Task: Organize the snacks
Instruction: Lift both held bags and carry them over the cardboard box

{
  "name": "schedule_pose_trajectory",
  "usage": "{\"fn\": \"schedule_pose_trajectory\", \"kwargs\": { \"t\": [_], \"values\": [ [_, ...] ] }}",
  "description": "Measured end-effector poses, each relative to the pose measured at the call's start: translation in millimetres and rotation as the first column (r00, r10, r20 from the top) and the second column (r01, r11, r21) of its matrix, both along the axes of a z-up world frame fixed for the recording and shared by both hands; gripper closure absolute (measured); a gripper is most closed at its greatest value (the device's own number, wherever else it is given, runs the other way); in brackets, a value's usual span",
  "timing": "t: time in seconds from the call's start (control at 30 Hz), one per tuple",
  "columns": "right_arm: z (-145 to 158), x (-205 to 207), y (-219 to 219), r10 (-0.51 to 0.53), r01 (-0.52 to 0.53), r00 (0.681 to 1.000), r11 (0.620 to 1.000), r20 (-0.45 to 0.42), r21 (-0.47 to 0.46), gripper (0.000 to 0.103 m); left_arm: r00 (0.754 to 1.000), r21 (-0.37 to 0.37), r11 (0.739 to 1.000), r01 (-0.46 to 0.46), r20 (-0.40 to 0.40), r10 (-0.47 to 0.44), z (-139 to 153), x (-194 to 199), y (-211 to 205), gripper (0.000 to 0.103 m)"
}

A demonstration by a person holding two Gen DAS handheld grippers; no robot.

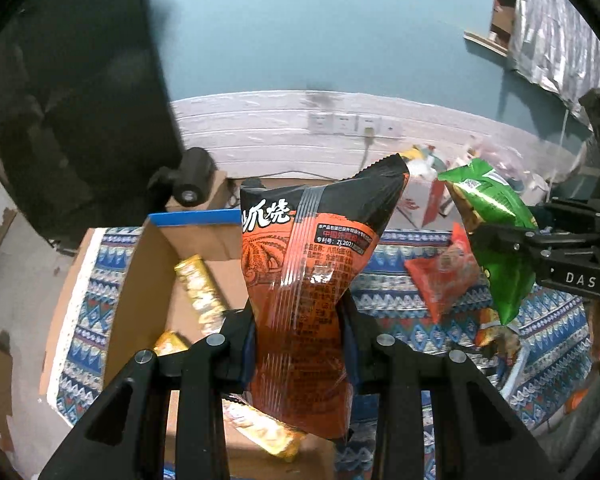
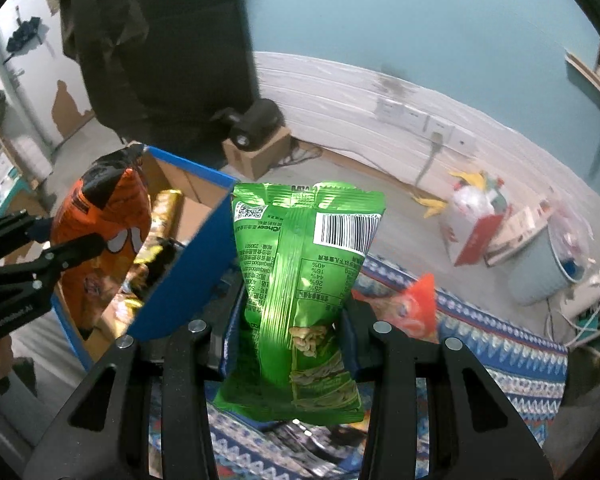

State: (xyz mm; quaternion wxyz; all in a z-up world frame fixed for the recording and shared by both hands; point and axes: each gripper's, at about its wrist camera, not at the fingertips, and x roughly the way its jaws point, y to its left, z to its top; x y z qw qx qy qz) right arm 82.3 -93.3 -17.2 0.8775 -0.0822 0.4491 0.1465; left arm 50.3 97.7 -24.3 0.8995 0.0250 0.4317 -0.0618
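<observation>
Already, part of the sorting looked done: several gold foil-wrapped snack bars lay inside the open cardboard box with a blue rim, which sat on the patterned blue woven cloth. Work remained, though — a red crinkled snack packet and at least one more packet were still out on the cloth, and two bags were in the air, not yet in the box.

The left gripper was clamped on the orange-and-black plastic snack bag, pinching it low down so that most of the bag stood up above the fingers, over the near side of the box. The right gripper was clenched on the green plastic bag of seeds in the same way — squeezed at its waist, barcode end up, just beside the box's blue wall and above the cloth.
</observation>
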Motion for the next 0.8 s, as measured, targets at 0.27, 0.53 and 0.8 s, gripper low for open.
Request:
{"fn": "schedule_pose_trajectory", "kwargs": {
  "t": [0.27,0.53,0.8],
  "values": [
    [-5.5,13.8,52.1,0.078,-0.077,0.997,0.997,-0.008,0.015,0.064,0.997,-0.004,0.997,-0.072,-0.016,0.071,-7.6,-2.6,41.1,0.068],
    [-17.1,27.8,96.7,0.132,-0.131,0.991,0.991,-0.035,0.032,0.064,0.987,0.006,0.988,-0.157,-0.041,0.157,-22.2,-4.1,80.7,0.068],
    [-32.1,39.2,134.7,0.168,-0.166,0.983,0.986,-0.073,0.03,0.064,0.971,-0.003,0.975,-0.221,-0.094,0.22,-41.0,-6.0,113.2,0.068]
  ]
}}
